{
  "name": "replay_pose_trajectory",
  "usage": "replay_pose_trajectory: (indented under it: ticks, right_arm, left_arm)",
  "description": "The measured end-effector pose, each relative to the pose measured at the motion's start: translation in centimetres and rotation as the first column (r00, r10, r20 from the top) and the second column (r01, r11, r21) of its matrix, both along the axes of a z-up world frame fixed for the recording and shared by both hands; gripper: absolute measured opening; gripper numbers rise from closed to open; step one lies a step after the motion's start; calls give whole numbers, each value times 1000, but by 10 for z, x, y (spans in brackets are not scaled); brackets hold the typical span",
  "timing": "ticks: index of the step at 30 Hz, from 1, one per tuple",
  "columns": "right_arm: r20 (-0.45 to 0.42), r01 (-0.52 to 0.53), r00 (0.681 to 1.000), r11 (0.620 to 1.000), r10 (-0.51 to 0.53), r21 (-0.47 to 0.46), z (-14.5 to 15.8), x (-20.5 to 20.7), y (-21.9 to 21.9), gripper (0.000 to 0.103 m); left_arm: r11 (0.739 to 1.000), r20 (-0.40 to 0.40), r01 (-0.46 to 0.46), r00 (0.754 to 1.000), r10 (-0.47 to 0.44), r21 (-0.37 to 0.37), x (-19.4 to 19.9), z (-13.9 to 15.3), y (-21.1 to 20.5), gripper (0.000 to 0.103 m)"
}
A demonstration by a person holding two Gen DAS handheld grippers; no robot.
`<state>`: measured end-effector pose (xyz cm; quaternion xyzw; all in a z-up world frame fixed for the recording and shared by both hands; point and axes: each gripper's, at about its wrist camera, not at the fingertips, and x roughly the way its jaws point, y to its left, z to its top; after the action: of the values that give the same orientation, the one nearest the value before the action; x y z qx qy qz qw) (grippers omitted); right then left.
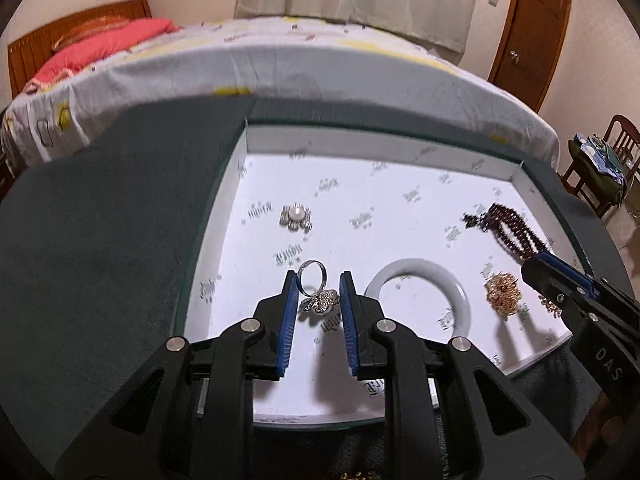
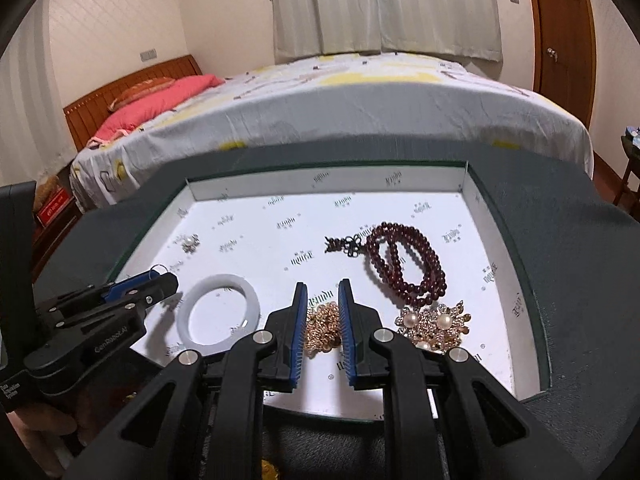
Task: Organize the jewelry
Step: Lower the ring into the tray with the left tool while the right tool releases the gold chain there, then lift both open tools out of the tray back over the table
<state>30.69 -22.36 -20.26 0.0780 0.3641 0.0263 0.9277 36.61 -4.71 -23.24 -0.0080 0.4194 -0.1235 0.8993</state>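
Note:
A white printed tray (image 1: 240,184) sits in a dark green box. In the left wrist view my left gripper (image 1: 319,285) is open, its fingers on either side of a silver flower ring (image 1: 316,290) that lies on the tray floor. A pearl brooch (image 1: 296,217), a white bangle (image 1: 418,294) and dark red beads (image 1: 516,228) lie around it. In the right wrist view my right gripper (image 2: 323,295) is open around a gold chain piece (image 2: 322,328). A gold pearl brooch (image 2: 434,326), the beads (image 2: 404,268) and the bangle (image 2: 222,314) lie beside it.
The tray walls (image 2: 464,178) rise at the back and sides. The dark green box surface (image 1: 100,240) spreads to the left. A bed (image 2: 360,104) stands behind, a wooden door (image 2: 564,32) at the right, a chair (image 1: 600,168) with clothes at the far right.

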Motion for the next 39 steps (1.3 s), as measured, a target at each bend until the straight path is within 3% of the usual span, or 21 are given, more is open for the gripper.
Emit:
replay_pose_trajectory:
  ticks: [4, 8, 10, 12, 14, 24, 26, 39]
  right_arm:
    - [-25, -6, 1000, 1000, 6, 3, -6, 4, -1, 17]
    - [-22, -2, 1000, 1000, 2, -7, -5, 4, 0, 18]
    - [-30, -2, 1000, 1000, 1, -5, -6, 6, 0, 27]
    - [-18, 6, 1000, 1000, -6, -4, -5, 4, -1, 49]
    - [-1, 12, 1000, 1000, -12, -13, -2, 1, -1, 53]
    - [32, 27, 999, 999, -26, -18, 4, -11, -4, 53]
    - [43, 28, 999, 999, -27, -23, 6, -15, -4, 53]
    - [111, 50, 993, 999, -47, -23, 28, -58, -13, 53]
  left_arm:
    - [1000, -11, -1, 1000, 1, -10, 3, -2, 0, 21]
    - [1000, -9, 12, 1000, -12, -2, 3, -2, -3, 31]
    - [1000, -7, 19, 1000, -19, 10, 2, -1, -7, 36]
    - [999, -7, 38, 999, -38, 15, 2, -1, -11, 43]
    - [998, -5, 51, 999, -50, 25, 1, 0, -15, 51]
    - [998, 11, 64, 998, -64, 9, -6, 6, -19, 65]
    - [999, 33, 52, 998, -52, 16, -10, 10, -19, 77]
    - [1000, 129, 20, 991, -19, -8, -55, 43, -5, 80]
